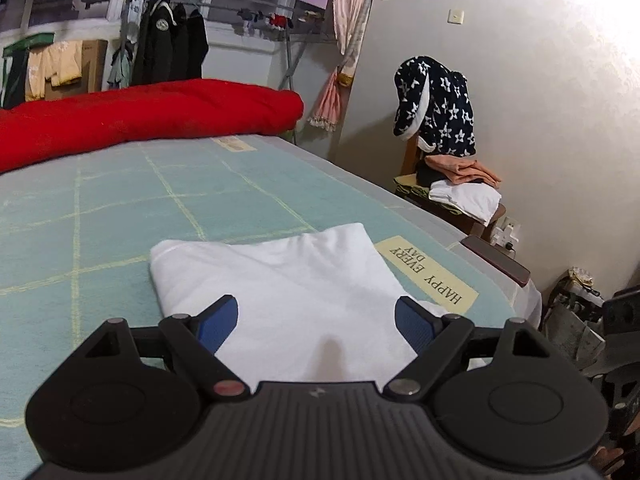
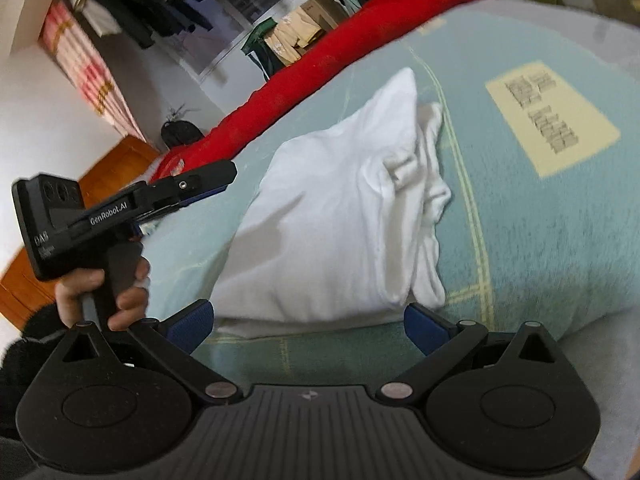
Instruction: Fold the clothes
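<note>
White folded garment (image 1: 276, 292) lies flat on the teal bedsheet (image 1: 120, 208), just beside the pale "HAPPY EVERY DAY" label patch (image 1: 428, 274) and well short of the red quilt (image 1: 148, 114) bunched along the sheet's far edge. Already doubled into a compact, roughly square packet, probably so that the last fold can be made on a smooth open stretch of sheet. Along the garment's label-side edge, in the right wrist view, bunched sleeve or hem layers (image 2: 428, 184) still stick out untidily; likely the part left to tuck or smooth.

Left gripper (image 1: 316, 320) hovers above the garment's near edge, blue pads (image 1: 218, 322) spread wide with nothing between them but cloth lying below, apparently untouched. Seen also from the right wrist camera, held by a hand (image 2: 102, 292) off the garment's side away from the label, fingers aimed toward the quilt.

Right gripper (image 2: 306, 326) likewise wide apart and empty, poised at the garment's nearest edge, pads straddling that edge without pressing on it. Seemingly lined up for a pinch of that border, or else just released from it. Picture blurred toward the label, so fine creases there cannot be read.

Beyond the garment, past the bed's corner: chair (image 1: 460, 204) stacked with other folded pieces, perhaps the finished pile.
</note>
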Tool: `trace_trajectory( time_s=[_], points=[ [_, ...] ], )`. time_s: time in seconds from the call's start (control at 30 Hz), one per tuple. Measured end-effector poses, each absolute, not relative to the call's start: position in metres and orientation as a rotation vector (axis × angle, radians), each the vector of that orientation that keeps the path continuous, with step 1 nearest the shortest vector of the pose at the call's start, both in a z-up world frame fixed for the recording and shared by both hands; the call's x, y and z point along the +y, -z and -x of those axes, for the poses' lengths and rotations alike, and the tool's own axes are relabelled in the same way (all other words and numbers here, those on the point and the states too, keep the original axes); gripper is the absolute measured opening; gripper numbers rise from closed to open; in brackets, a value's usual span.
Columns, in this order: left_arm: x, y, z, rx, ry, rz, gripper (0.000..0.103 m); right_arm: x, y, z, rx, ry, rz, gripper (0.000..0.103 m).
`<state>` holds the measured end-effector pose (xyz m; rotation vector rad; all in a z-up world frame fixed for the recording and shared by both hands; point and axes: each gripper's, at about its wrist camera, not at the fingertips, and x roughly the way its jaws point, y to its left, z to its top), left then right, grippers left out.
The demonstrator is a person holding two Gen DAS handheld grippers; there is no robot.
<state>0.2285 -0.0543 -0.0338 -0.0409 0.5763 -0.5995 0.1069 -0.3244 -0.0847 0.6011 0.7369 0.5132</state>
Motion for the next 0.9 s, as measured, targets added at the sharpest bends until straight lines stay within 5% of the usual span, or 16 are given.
trace_trajectory(
  time_s=[0.2, 0.3, 0.37, 0.53, 0.9],
  points=[
    [-0.055, 0.040, -0.234, 0.601, 0.588, 0.039, 0.086, -0.334, 0.094, -0.122, 0.704, -0.558, -0.724, 0.100],
    [-0.056, 0.041, -0.234, 0.598, 0.586, 0.030, 0.086, -0.342, 0.105, -0.127, 0.720, -0.536, -0.800, 0.081],
    [-0.056, 0.042, -0.233, 0.599, 0.588, 0.017, 0.086, -0.347, 0.108, -0.127, 0.720, -0.528, -0.817, 0.055],
    [-0.061, 0.040, -0.232, 0.598, 0.598, 0.008, 0.086, -0.357, 0.096, -0.126, 0.686, -0.502, -0.791, 0.018],
    [-0.077, 0.063, -0.243, 0.715, 0.579, -0.052, 0.086, -0.370, 0.093, -0.134, 0.738, -0.410, -0.712, 0.019]
  ],
)
